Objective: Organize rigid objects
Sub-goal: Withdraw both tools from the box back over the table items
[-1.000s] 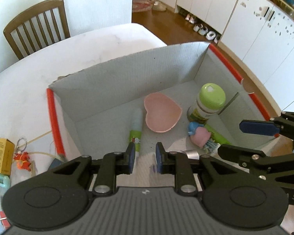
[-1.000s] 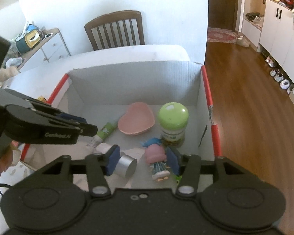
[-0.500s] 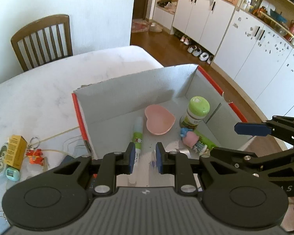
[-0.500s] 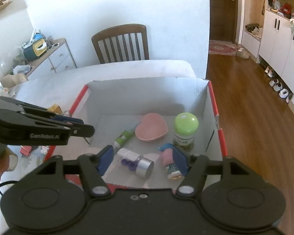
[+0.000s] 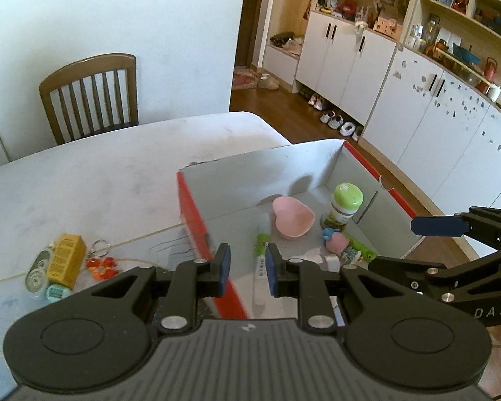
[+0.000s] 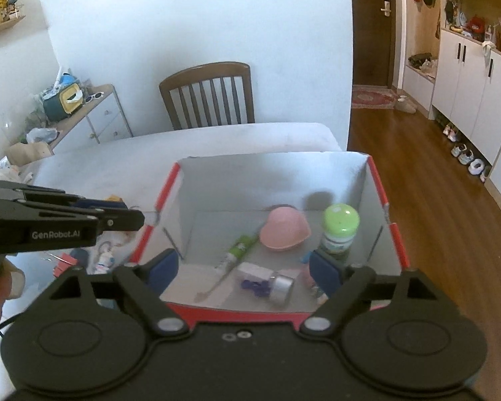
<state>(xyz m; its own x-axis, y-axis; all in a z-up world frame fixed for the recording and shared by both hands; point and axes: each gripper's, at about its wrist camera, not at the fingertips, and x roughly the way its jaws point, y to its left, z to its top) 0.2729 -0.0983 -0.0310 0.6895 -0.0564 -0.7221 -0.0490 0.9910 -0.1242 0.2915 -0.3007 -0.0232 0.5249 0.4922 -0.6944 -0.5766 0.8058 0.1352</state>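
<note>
A red-edged cardboard box (image 6: pixel 397 234) stands on the white table (image 5: pixel 117 167). Inside lie a pink heart-shaped dish (image 6: pixel 284 230), a green-lidded jar (image 6: pixel 339 230), a green-and-white tube (image 6: pixel 237 250), a clear bottle with a silver cap (image 6: pixel 267 280) and a pink doll (image 5: pixel 337 242). My right gripper (image 6: pixel 245 268) hovers over the box's near rim, jaws opening, with nothing between the pads. My left gripper (image 5: pixel 247 269) is shut and empty, above the box's left wall (image 5: pixel 192 214). The right pad partly hides the doll in the right wrist view.
Left of the box on the table lie a small yellow carton (image 5: pixel 65 260), an orange keyring charm (image 5: pixel 100 264) and a round tin (image 5: pixel 38 274). A wooden chair (image 5: pixel 90 97) stands behind the table. White cabinets (image 5: pixel 434 117) and wood floor are to the right.
Both grippers have pulled back and risen away from the box, so more of the table shows. The right jaws have spread much wider. The left jaws stay shut.
</note>
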